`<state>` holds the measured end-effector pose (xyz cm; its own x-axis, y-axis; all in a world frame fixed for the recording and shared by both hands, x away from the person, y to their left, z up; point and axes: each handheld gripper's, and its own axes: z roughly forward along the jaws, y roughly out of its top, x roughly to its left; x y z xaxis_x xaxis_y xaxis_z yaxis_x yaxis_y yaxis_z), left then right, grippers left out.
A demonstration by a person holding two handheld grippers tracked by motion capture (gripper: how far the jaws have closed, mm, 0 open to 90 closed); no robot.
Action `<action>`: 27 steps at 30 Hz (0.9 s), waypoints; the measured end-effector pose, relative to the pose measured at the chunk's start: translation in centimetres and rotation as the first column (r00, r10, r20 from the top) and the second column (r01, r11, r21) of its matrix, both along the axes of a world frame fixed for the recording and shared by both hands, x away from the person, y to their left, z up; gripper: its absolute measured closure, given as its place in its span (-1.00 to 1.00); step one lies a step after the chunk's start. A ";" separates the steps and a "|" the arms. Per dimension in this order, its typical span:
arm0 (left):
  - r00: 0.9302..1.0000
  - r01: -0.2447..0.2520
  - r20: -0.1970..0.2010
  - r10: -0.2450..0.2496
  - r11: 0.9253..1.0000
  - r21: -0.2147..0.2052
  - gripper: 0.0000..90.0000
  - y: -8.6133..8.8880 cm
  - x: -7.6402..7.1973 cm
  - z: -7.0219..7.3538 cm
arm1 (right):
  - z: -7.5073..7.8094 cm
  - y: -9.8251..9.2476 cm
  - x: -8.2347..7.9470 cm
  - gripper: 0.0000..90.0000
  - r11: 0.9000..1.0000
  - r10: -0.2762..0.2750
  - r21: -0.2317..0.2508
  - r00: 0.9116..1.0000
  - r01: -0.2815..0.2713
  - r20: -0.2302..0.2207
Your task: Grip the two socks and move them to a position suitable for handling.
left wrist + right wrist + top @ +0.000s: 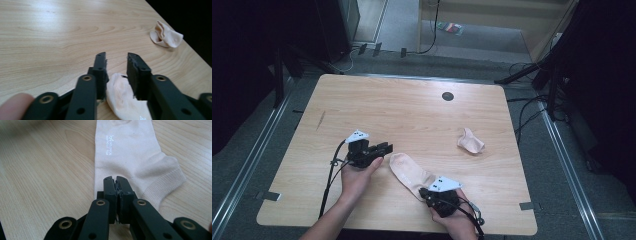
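Sock (409,174) lay flat on the table (412,107), stretched between my two grippers, pale pink, its toe end toward 10 o'clock and its cuff end toward 4 o'clock in the high view. My right gripper (424,192) sat at the cuff end, at roughly 5 o'clock on the tabletop, and in the right gripper view (116,180) its jaws were pressed together over the edge of the sock (130,157) near the ribbed cuff, so I read them as clamped on the fabric. My left gripper (388,148) stood just beside the toe end, at about 9 o'clock from the sock. In the left gripper view (116,60) the jaws stood partly apart with a clear gap; the toe (122,96) lay low between them, and the pads did not press on it. A second sock (470,141), crumpled into a small lump, lay well apart at about 2 o'clock from the flat one, near the table's right edge; the left gripper view showed it (165,34) too. I saw no containers on the table
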<state>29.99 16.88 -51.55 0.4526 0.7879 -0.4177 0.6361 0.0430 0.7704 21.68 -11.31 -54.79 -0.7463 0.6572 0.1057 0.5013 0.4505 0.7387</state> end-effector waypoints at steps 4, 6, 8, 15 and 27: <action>0.999 0.018 -0.030 -0.016 0.997 0.070 0.19 -0.7 0.0 -0.7 | 0.0 0.0 0.1 0.96 1.000 0.004 -0.005 1.000 -0.004 0.004; 0.999 0.024 -0.042 -0.019 0.993 0.116 0.15 -1.3 0.1 -1.1 | 0.2 0.0 0.0 0.90 1.000 -0.004 -0.010 1.000 0.004 0.014; 0.999 0.023 -0.050 -0.015 0.988 0.155 0.16 -1.8 0.3 -1.6 | 0.8 -0.4 -0.3 0.65 1.000 -0.023 0.022 0.999 0.022 0.037; 0.997 0.025 -0.070 -0.012 0.982 0.185 0.23 -2.1 0.8 -2.2 | 2.3 -3.7 0.0 0.28 0.957 -0.272 0.125 0.959 0.262 0.074; 0.998 0.052 -0.057 -0.040 0.971 0.233 0.64 -2.9 0.7 -2.5 | 0.7 -1.3 -0.4 0.41 0.943 -0.333 0.005 0.943 0.333 0.018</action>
